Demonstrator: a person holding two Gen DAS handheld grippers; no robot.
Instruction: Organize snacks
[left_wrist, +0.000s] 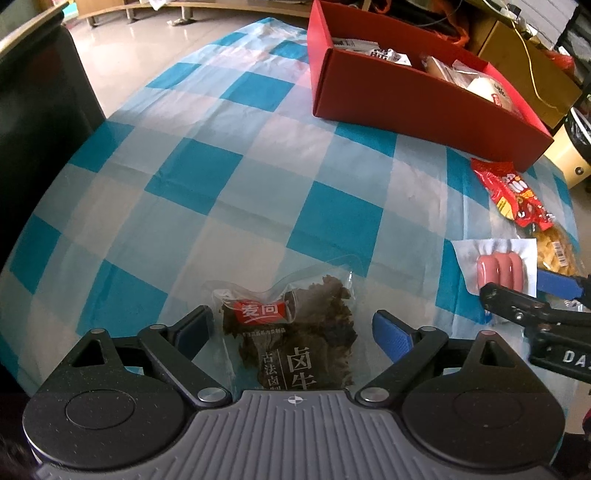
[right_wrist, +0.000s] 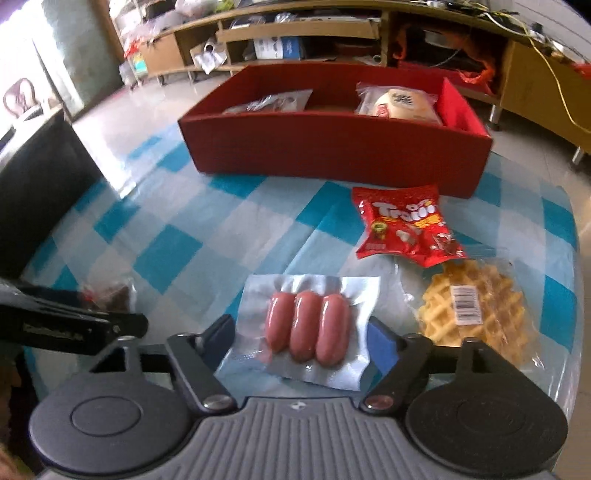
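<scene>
My left gripper (left_wrist: 293, 328) is open, its fingers on either side of a clear pack of dark braised beef (left_wrist: 291, 332) that lies on the checked tablecloth. My right gripper (right_wrist: 301, 338) is open around a vacuum pack of three pink sausages (right_wrist: 308, 330), also seen in the left wrist view (left_wrist: 498, 267). A red snack bag (right_wrist: 404, 225) and a wrapped waffle (right_wrist: 474, 314) lie right of the sausages. The red box (right_wrist: 332, 147) at the far side holds several wrapped snacks, among them a bun (right_wrist: 399, 103).
The blue and white checked table (left_wrist: 229, 177) has a dark chair (left_wrist: 33, 110) at its left edge. Wooden shelving (right_wrist: 295, 33) and cables stand beyond the box. The table's right edge runs just past the waffle.
</scene>
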